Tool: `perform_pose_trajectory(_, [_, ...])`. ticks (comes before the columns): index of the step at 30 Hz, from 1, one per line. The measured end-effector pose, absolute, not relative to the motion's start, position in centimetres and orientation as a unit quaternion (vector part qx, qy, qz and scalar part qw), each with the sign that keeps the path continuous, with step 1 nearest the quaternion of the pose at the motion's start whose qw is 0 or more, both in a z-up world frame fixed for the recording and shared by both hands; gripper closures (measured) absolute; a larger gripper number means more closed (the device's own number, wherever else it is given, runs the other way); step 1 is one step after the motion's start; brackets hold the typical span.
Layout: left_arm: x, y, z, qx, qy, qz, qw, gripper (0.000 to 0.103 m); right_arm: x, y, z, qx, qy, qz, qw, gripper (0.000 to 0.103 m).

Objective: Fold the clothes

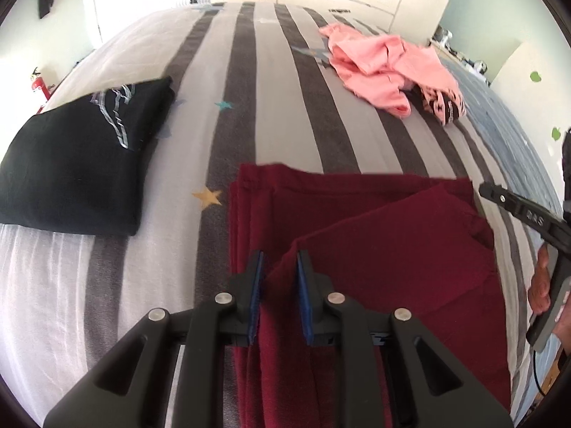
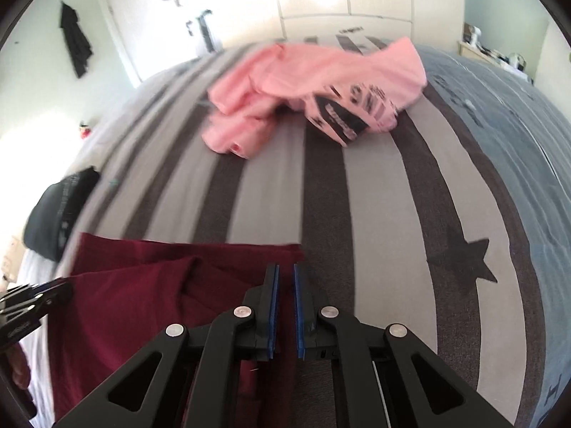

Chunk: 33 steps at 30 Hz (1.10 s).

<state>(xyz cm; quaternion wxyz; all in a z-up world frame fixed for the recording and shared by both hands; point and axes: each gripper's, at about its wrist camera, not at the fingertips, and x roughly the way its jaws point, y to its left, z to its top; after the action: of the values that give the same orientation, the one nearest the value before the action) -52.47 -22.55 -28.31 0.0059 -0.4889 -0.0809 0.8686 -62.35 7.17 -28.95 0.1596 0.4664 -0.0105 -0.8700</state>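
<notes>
Left claw (image 1: 280, 260) is pinching a fold of maroon cloth (image 1: 392, 249) on striped bed (image 1: 271, 89); right claw (image 2: 285, 271) is sitting nearly closed w/ nothing between, pink top (image 2: 285, 82) lying beyond.

Maroon garment (image 1: 374, 235) part-folded on bed

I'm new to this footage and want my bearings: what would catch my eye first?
The maroon garment, partly folded, lies nearest on the striped bed, with the left gripper over its near edge. A crumpled pink garment lies farther back, unfolded. A folded black shirt rests to the left.
</notes>
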Motion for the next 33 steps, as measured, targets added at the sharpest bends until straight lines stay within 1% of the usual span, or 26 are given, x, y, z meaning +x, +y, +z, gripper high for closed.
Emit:
perform_pose_trajectory(2, [-52.1, -23.0, -27.2, -0.472, -0.085, 0.878, -0.009, 0.085, -61.2, 7.1, -27.9, 0.461, -0.016, -0.865, 0.195, 0.096])
perform_pose_trajectory(6, [-51.5, -22.3, -25.4, -0.456, -0.084, 0.886, 0.014, 0.085, -59.5, 2.9, -28.6, 0.472, 0.001, -0.848, 0.24, 0.096])
perform_pose_trajectory(8, [-51.4, -21.0, -25.6, -0.463, -0.077, 0.882, 0.046, 0.085, -59.2, 1.6, -29.6, 0.48, 0.011, -0.844, 0.241, 0.096])
perform_pose_trajectory(10, [-51.2, -19.6, -26.0, -0.472, -0.071, 0.875, 0.08, 0.085, -59.8, 1.4, -30.9, 0.493, 0.002, -0.84, 0.227, 0.096])
perform_pose_trajectory(12, [-51.9, -19.1, -27.8, -0.489, -0.064, 0.866, 0.08, 0.085, -60.4, 1.6, -32.2, 0.503, -0.009, -0.837, 0.215, 0.096])
perform_pose_trajectory(13, [-52.2, -18.8, -28.8, -0.498, -0.06, 0.862, 0.077, 0.085, -60.7, 1.9, -32.6, 0.504, -0.014, -0.838, 0.21, 0.099])
perform_pose_trajectory(14, [-52.6, -19.1, -29.8, -0.507, -0.06, 0.857, 0.065, 0.086, -61.1, 2.0, -32.9, 0.504, -0.016, -0.838, 0.208, 0.1])
perform_pose_trajectory(15, [-53.0, -19.7, -30.7, -0.513, -0.065, 0.854, 0.055, 0.092, -61.5, 2.1, -33.1, 0.503, -0.017, -0.839, 0.207, 0.1])
perform_pose_trajectory(16, [-53.4, -20.3, -31.3, -0.515, -0.074, 0.853, 0.05, 0.096, -61.6, 2.2, -33.2, 0.5, -0.015, -0.841, 0.206, 0.103])
perform_pose_trajectory(17, [-53.7, -20.8, -31.5, -0.514, -0.082, 0.853, 0.048, 0.101, -61.8, 2.2, -33.2, 0.496, -0.01, -0.844, 0.203, 0.103])
perform_pose_trajectory(19, [-54.1, -21.1, -31.4, -0.51, -0.084, 0.854, 0.057, 0.101, -62.4, 2.3, -32.9, 0.492, -0.016, -0.847, 0.2, 0.103])
perform_pose_trajectory(22, [-54.4, -20.9, -30.9, -0.503, -0.066, 0.859, 0.064, 0.101, -63.1, 2.9, -32.7, 0.486, -0.027, -0.852, 0.194, 0.103])
perform_pose_trajectory(26, [-54.2, -22.7, -29.4, -0.483, -0.092, 0.87, 0.044, 0.101, -64.0, 4.2, -32.0, 0.477, -0.046, -0.861, 0.169, 0.103])
perform_pose_trajectory(28, [-53.3, -23.3, -28.4, -0.476, -0.094, 0.874, 0.036, 0.101, -63.3, 4.6, -30.9, 0.468, -0.048, -0.865, 0.172, 0.099])
perform_pose_trajectory(33, [-48.4, -23.2, -26.0, -0.469, -0.085, 0.877, 0.053, 0.101, -57.5, 4.6, -27.9, 0.448, -0.017, -0.867, 0.217, 0.099])
